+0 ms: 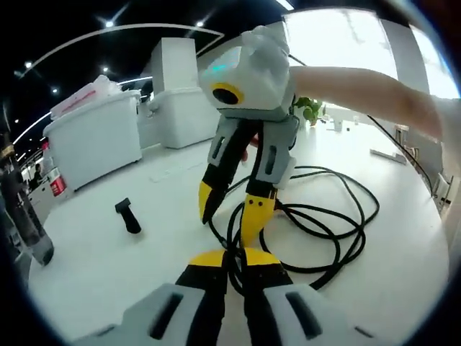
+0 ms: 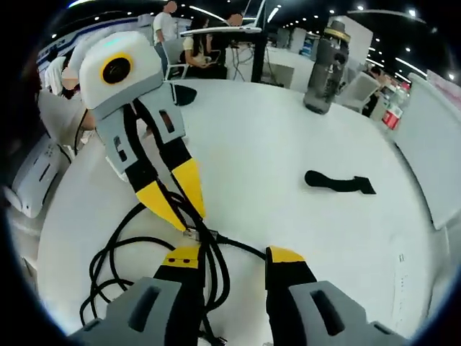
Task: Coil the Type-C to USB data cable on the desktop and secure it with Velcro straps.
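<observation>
On the white desk (image 2: 288, 122), the left tool (image 1: 234, 263) is pinching the loosely coiled black cable (image 1: 338, 216) between nearly closed jaws, the right tool (image 2: 234, 258) is standing apart beside it, and the strap (image 2: 338, 182) is lying nearby.

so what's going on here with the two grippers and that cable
A person is working a black cable on a white table with two hand-held grippers. The left gripper has its jaws closed around cable strands, and the right gripper, jaws apart, has loops running between them. The cable lies in loose loops, not yet bound. The black Velcro strap lies apart on the table, untouched.
</observation>
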Motion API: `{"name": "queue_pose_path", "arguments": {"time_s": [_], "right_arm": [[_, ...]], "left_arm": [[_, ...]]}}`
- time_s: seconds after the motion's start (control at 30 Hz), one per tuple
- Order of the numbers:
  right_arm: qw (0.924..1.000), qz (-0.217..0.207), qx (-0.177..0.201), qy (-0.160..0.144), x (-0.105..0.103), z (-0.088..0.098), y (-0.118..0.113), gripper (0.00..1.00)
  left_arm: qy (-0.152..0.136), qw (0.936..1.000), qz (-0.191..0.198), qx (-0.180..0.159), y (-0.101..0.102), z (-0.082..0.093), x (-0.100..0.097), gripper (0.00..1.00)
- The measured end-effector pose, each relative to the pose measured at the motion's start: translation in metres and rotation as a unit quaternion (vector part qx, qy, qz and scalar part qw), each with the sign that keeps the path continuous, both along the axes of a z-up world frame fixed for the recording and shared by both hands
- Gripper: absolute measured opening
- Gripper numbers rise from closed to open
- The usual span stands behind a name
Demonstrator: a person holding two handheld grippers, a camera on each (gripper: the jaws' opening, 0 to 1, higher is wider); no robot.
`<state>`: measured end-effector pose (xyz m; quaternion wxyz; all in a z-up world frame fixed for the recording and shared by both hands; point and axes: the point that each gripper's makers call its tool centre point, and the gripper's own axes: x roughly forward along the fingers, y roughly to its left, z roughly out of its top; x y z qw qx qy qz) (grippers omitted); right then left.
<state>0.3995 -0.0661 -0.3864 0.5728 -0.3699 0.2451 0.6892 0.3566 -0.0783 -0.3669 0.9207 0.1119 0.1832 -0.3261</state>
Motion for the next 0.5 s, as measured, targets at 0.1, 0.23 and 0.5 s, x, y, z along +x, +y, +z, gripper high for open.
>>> {"name": "queue_pose_path", "arguments": {"time_s": [0.1, 0.23, 0.5], "right_arm": [[0.9996, 0.024, -0.006, 0.013, -0.006, 0.0, 0.001, 0.23], [0.9973, 0.071, -0.009, 0.017, -0.016, -0.002, 0.001, 0.09], [0.9953, 0.08, -0.016, -0.053, -0.017, -0.001, -0.001, 0.02]], "left_arm": [[-0.001, 1.0, 0.002, -0.002, 0.002, 0.0, 0.001, 0.09], [-0.003, 0.9998, 0.014, -0.011, 0.005, 0.002, 0.005, 0.1], [0.015, 0.9976, 0.012, -0.066, 0.007, 0.008, 0.003, 0.21]]}}
